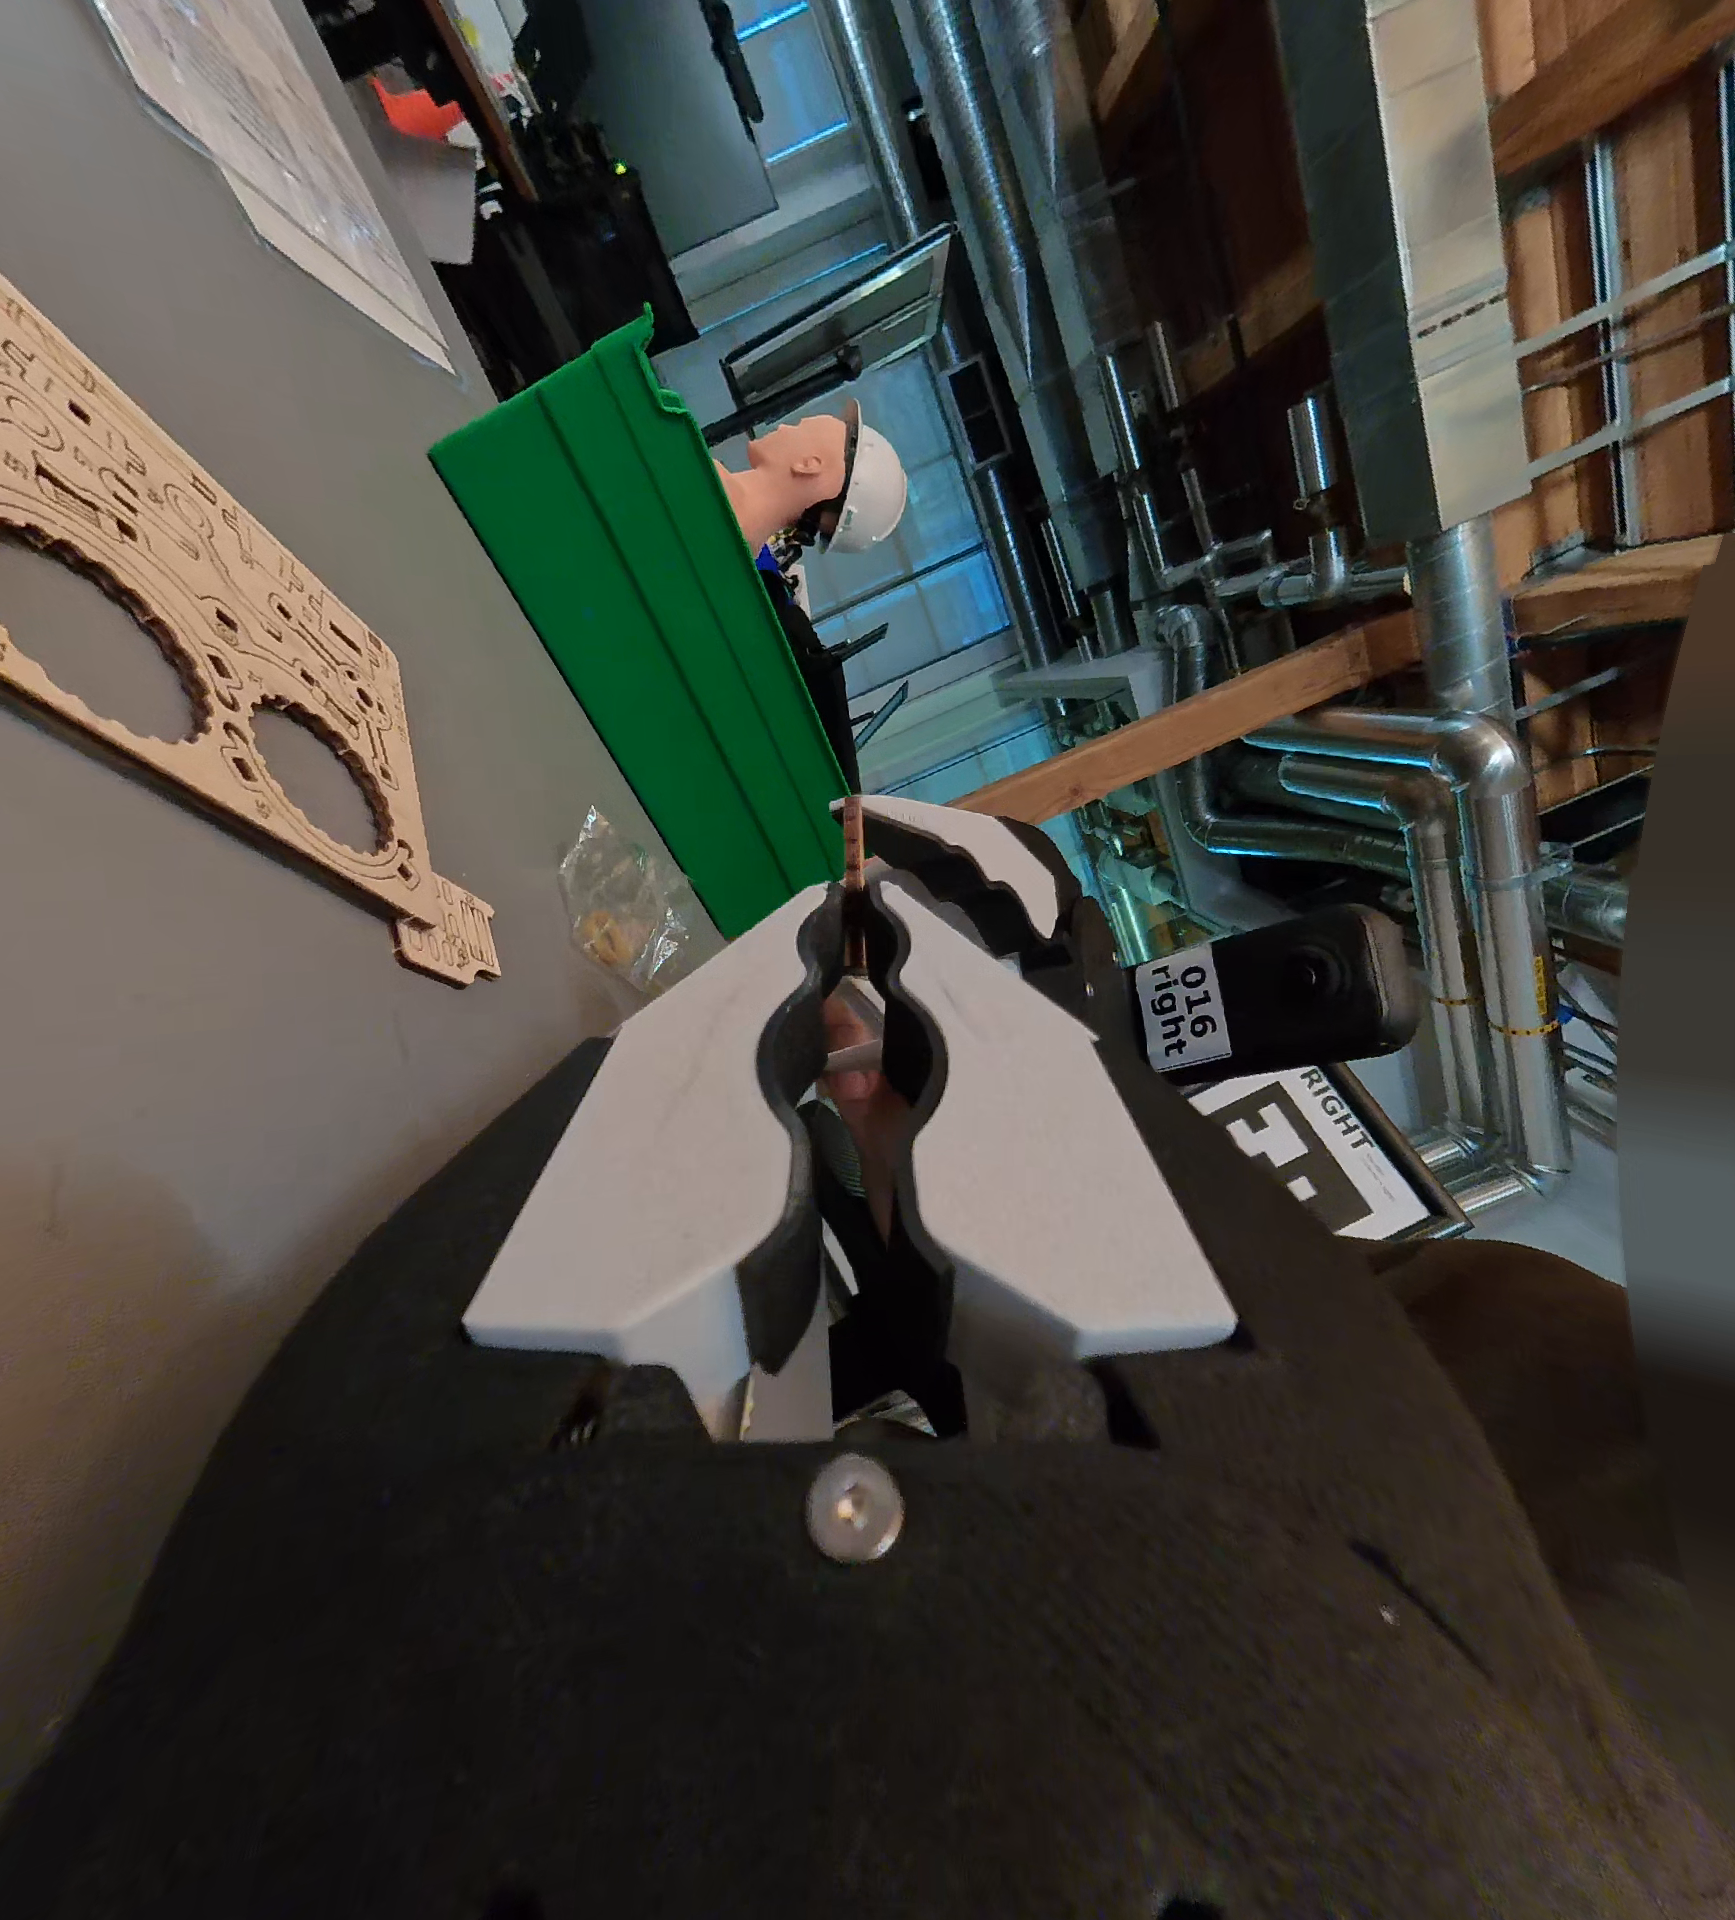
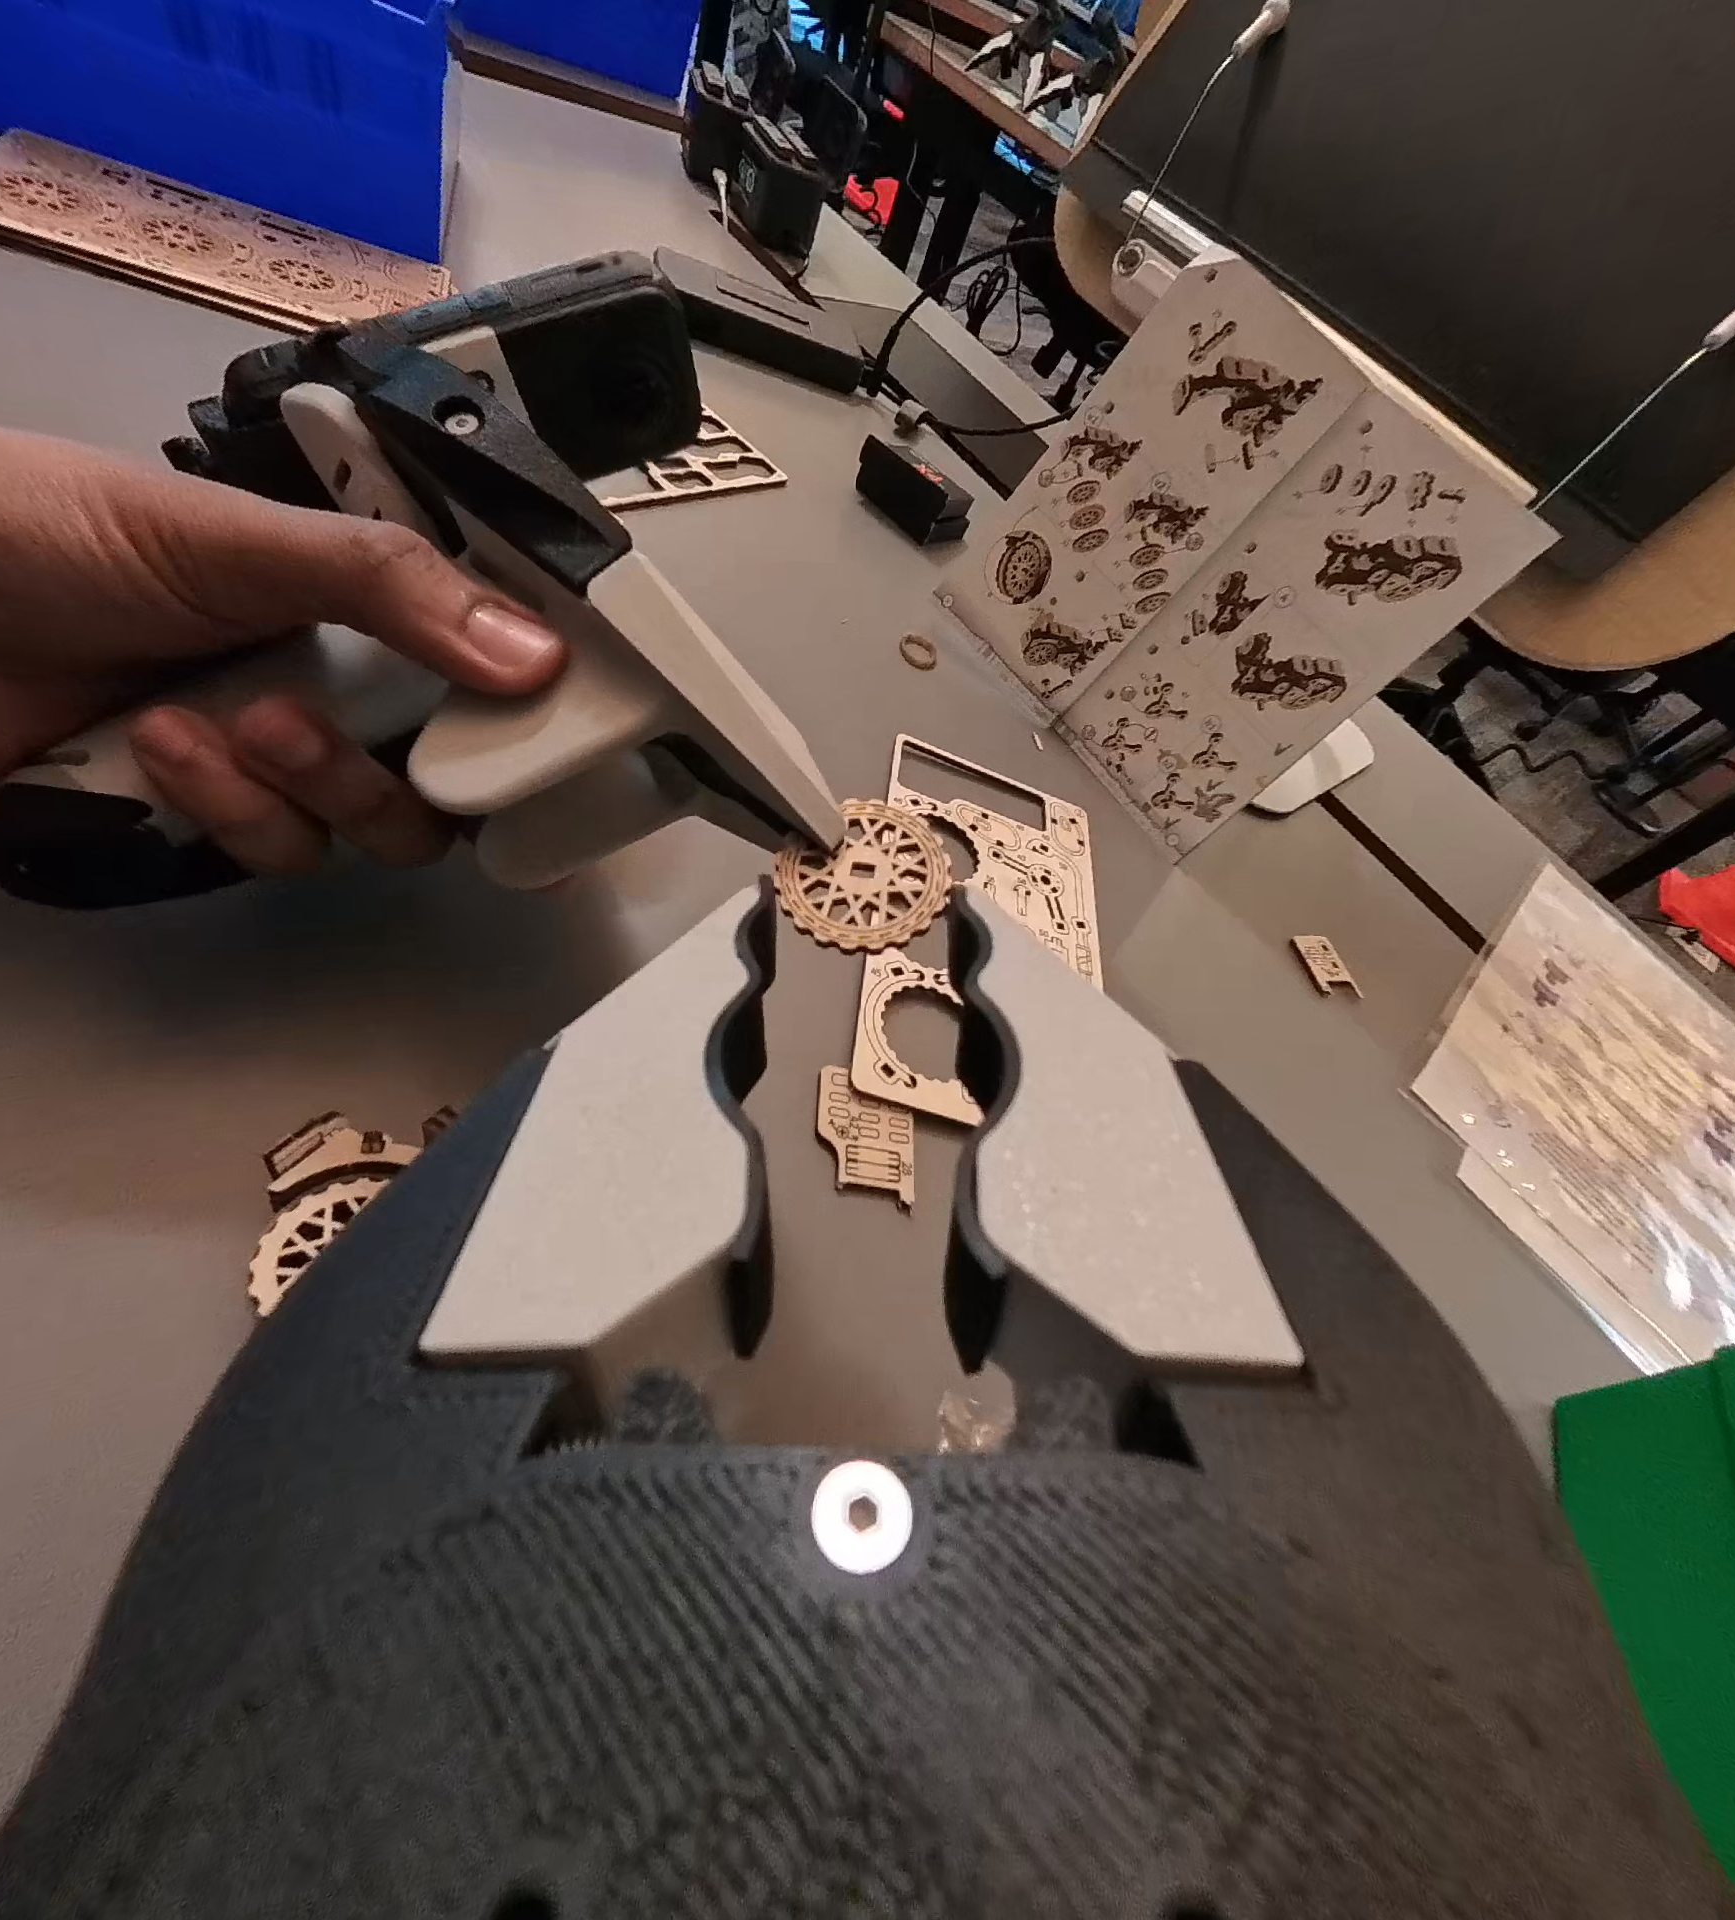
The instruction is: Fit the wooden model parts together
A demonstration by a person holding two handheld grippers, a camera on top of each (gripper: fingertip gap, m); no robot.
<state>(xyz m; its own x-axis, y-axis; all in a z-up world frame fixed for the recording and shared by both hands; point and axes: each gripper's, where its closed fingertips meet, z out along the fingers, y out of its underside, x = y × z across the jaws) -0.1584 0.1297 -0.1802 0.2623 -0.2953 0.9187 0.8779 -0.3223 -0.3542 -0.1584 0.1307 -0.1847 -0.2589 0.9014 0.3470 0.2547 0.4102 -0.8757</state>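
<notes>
A round wooden gear wheel (image 2: 861, 875) is held upright by its rim in my left gripper (image 2: 827, 831), which a hand (image 2: 219, 644) brings in from the left. In the left wrist view the wheel (image 1: 850, 847) shows edge-on between the shut fingertips of my left gripper (image 1: 852, 899). My right gripper (image 2: 865, 914) is open and empty, its tips on either side of the wheel's lower edge without touching it. One of its fingers (image 1: 998, 873) shows just beyond the wheel. A partly built wooden model (image 2: 323, 1195) lies at the lower left.
A punched-out wooden sheet (image 2: 1008, 862) and small loose pieces (image 2: 868, 1138) lie on the grey table (image 2: 219, 1039) under the grippers. An instruction sheet (image 2: 1227, 582) stands at the back right. A green bin (image 2: 1715, 1558) is on the right, a blue bin (image 2: 219, 104) and more sheets (image 2: 188, 239) at the back left. The tips of both grippers are at nearly the same place.
</notes>
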